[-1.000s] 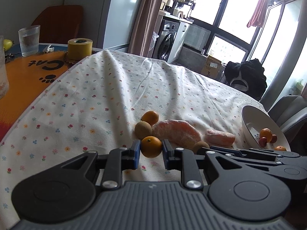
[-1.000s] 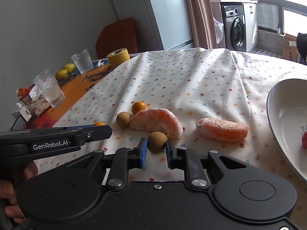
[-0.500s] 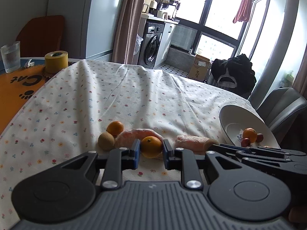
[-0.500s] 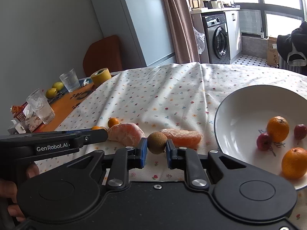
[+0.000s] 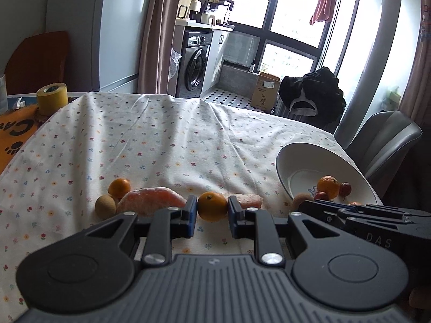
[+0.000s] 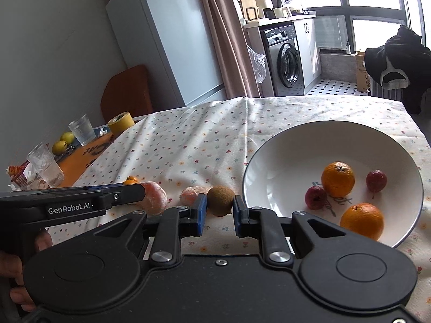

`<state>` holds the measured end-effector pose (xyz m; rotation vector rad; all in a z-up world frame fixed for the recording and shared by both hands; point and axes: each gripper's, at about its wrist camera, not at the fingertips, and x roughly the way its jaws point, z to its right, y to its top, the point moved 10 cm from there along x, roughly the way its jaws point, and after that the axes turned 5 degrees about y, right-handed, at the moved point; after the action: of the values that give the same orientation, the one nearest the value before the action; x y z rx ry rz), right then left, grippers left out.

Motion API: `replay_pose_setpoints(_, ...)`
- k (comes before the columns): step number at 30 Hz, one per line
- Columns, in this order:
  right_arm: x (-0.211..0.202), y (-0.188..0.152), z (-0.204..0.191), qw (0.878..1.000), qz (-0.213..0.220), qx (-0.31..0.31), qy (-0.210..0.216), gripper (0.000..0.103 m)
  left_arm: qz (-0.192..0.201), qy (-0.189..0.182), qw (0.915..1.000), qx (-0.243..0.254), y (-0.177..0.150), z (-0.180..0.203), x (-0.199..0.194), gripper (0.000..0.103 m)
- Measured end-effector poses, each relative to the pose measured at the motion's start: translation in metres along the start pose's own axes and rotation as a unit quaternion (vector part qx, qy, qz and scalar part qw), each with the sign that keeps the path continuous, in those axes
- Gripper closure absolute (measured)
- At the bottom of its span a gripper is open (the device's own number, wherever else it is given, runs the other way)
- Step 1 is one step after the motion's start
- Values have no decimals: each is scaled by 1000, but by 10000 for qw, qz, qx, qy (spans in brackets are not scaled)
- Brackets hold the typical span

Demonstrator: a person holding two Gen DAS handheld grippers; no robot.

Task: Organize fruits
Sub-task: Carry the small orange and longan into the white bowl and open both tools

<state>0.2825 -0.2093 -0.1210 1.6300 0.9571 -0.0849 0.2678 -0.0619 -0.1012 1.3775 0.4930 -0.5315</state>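
Tablecloth (image 5: 167,140) with small flowers covers most of the table, and its far half lies bare up to the far edge. At the left, a roll of yellow tape (image 5: 51,98) stands on an orange mat beside the cloth's left edge. Nearer, a brown round fruit (image 5: 105,206) and a small orange (image 5: 119,186) touch a peeled citrus piece (image 5: 150,202). The left gripper (image 5: 212,211) has its jaws closed on a second small orange (image 5: 212,206), lifted in front of another peeled piece. To its right, the right gripper (image 6: 219,210) clamps a brown fruit (image 6: 220,200) just beside the near-left rim of the white bowl (image 6: 282,145). Inside the bowl lie two oranges (image 6: 337,179) and two small red fruits (image 6: 315,197), with bare room at its far side. The bowl sits near the table's right edge.
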Motion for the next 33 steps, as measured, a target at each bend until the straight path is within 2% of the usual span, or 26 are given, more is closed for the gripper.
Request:
replay_pose_setpoints(22, -27, 1, 69, 9979, 259, 416, -424, 84, -28, -358, 9988, 342, 8, 67, 26, 80)
replay_pose_setpoints(24, -28, 1, 72, 9978, 263, 408, -462, 82, -36, -400, 9985, 364, 8, 73, 29, 80)
replay_pose_setpoints(26, -31, 1, 73, 9976, 295, 382, -491, 70, -52, -437, 9983, 381, 8, 78, 31, 80)
replay_pose_setpoints(27, -32, 1, 74, 9975, 323, 382, -504, 67, -59, -458, 9982, 394, 8, 81, 32, 80)
replay_pose_setpoints(33, -40, 1, 84, 9965, 362, 454, -593, 67, -75, -589, 9973, 441, 8, 95, 35, 80)
